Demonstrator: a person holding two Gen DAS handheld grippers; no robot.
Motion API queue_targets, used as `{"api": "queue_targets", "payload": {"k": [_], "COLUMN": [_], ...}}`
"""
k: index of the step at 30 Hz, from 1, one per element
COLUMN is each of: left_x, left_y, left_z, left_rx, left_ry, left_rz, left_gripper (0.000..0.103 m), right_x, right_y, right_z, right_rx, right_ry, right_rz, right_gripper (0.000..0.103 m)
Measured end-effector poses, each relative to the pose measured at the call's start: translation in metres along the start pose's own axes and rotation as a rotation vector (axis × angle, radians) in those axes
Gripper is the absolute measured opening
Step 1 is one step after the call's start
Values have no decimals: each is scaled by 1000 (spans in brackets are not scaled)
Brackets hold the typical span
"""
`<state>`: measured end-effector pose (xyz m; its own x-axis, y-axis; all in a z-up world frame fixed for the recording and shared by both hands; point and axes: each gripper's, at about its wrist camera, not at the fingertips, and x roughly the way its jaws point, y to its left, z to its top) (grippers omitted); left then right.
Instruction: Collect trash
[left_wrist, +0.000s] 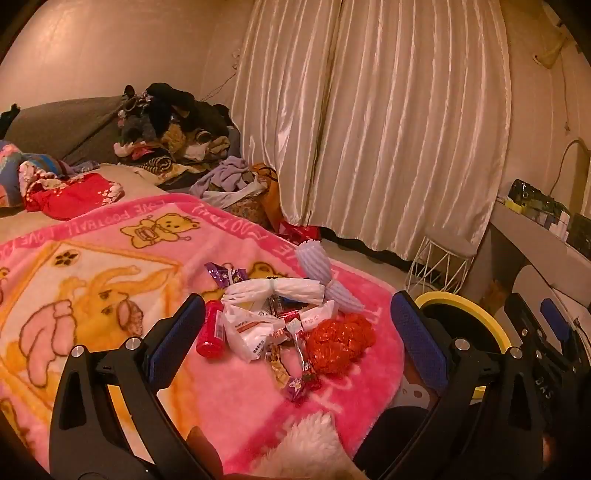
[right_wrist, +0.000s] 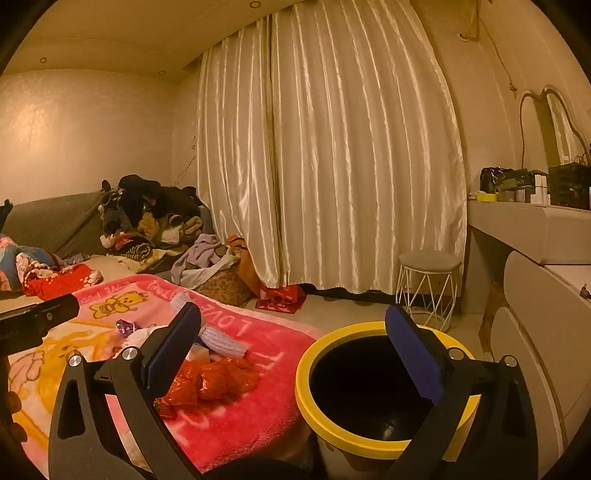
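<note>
The task looks to be at its very start: the trash pile (left_wrist: 284, 321) lies all together on the pink blanket (left_wrist: 110, 266) near the corner of the bed, and nothing is picked up yet. In the pile I can see a red cylinder (left_wrist: 211, 332), a crumpled orange-red wrapper (left_wrist: 341, 343), white foam nets (left_wrist: 275, 290), a pale ribbed foam sleeve (left_wrist: 325, 275), a white plastic bag (left_wrist: 251, 332) and some small snack wrappers (left_wrist: 295, 373). The left gripper (left_wrist: 297, 325) hangs just before the pile with its jaws spread wide and empty — they frame the trash but touch none of it. The right gripper (right_wrist: 293, 332) is also spread wide and holds nothing; it points between the bed edge and the yellow-rimmed bin (right_wrist: 380, 387), which stands on the floor just beside the bed. The inside of the bin is dark, so I cannot tell if something is already in it. So, in my judgement, all the pieces are left to be moved. On the blanket border the words "LOVE FOOTBALL" can be read, upside down; print on the bag and wrappers is too small to read.
</note>
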<state>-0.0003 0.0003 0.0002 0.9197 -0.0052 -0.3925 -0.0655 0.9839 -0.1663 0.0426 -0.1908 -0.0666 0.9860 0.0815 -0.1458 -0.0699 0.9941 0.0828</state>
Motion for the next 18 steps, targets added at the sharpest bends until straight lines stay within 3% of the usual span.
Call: {"api": "queue_targets", "payload": {"k": [18], "left_x": [-6], "left_y": [-8], "left_z": [2], "left_rx": [15], "left_ry": [-4], "left_rz": [-3], "left_gripper": [92], "right_x": [-4], "right_y": [-1], "right_z": [3], "right_rx": [-9], "right_ry": [-10], "right_rz": [-5], "right_gripper": [97]}}
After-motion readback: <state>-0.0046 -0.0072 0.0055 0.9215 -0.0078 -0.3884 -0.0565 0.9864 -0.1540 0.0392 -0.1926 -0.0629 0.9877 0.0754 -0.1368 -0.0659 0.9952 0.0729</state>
